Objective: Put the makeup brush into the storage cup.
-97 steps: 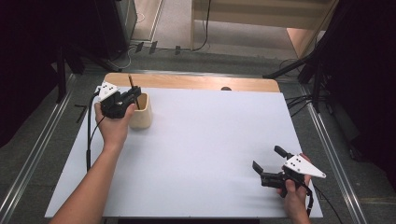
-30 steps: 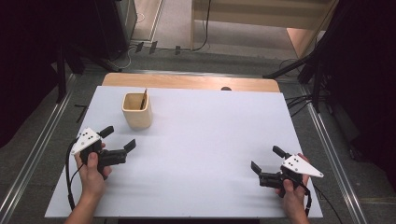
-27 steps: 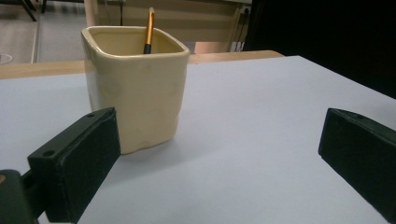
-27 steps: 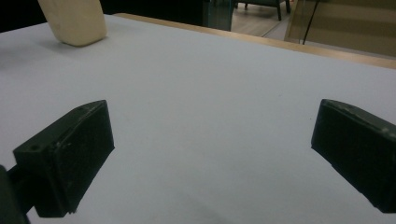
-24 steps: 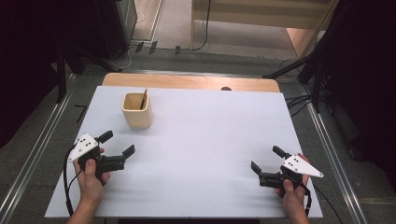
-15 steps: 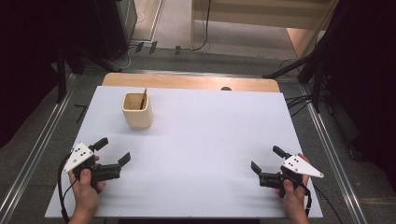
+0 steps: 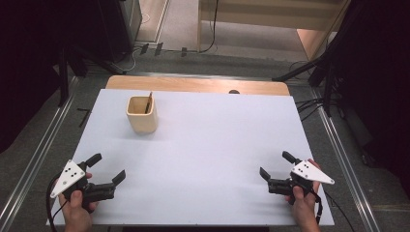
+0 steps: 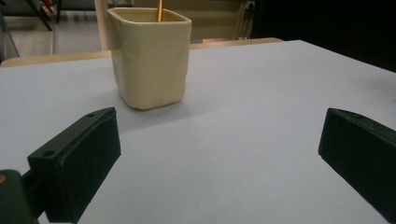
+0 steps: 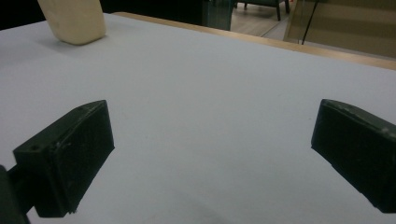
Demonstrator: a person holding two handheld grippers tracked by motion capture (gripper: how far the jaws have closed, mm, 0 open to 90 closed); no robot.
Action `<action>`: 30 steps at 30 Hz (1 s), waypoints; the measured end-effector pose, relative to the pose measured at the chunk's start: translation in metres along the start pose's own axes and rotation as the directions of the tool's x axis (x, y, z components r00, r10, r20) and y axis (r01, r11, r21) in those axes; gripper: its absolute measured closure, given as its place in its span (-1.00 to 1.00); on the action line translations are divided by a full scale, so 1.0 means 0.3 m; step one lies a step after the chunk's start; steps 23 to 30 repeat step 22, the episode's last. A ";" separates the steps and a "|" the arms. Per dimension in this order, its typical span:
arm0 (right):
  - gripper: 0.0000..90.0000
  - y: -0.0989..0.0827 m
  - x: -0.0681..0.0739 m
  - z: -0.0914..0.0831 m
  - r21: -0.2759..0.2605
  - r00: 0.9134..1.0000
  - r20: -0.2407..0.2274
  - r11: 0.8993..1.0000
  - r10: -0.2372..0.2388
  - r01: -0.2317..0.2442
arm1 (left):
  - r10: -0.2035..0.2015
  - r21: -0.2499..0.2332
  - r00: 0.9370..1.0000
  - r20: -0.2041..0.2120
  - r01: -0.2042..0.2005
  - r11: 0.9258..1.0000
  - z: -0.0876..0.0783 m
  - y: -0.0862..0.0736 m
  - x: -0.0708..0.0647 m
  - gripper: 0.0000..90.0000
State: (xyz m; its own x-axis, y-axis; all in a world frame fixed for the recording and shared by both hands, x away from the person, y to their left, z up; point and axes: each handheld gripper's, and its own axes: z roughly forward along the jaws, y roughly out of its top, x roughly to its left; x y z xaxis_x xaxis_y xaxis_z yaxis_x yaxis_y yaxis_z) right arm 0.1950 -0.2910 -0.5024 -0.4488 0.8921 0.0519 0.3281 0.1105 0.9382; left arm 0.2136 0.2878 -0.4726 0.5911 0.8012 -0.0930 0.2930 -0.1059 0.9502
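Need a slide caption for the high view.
Both open grippers, left gripper and right gripper, rest apart from the cup holding a pencil.

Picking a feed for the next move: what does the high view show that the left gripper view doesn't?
High view: the person's left hand and right hand, the open right gripper, grey metal side rails. Left gripper view: the side wall of the cream square cup up close. Shared: that cup, thin brown stick inside, white tabletop, open left gripper.

The stick (image 8: 160, 4) in the cup (image 8: 150, 56) is cut off at the top edge; its lower part is hidden inside.
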 end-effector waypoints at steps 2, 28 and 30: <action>-1.00 0.000 0.000 0.001 -0.001 1.000 -0.002 1.000 -0.004 0.004 | 0.024 0.015 1.000 -0.009 -0.023 1.000 -0.006 -0.008 -0.006 -1.00; -1.00 0.001 0.007 0.002 -0.002 1.000 -0.002 1.000 -0.008 0.008 | 0.030 0.015 1.000 -0.001 -0.030 0.999 -0.004 -0.007 -0.002 -1.00; -1.00 0.001 0.007 0.002 -0.002 1.000 -0.002 1.000 -0.008 0.008 | 0.030 0.015 1.000 -0.001 -0.030 0.999 -0.004 -0.007 -0.002 -1.00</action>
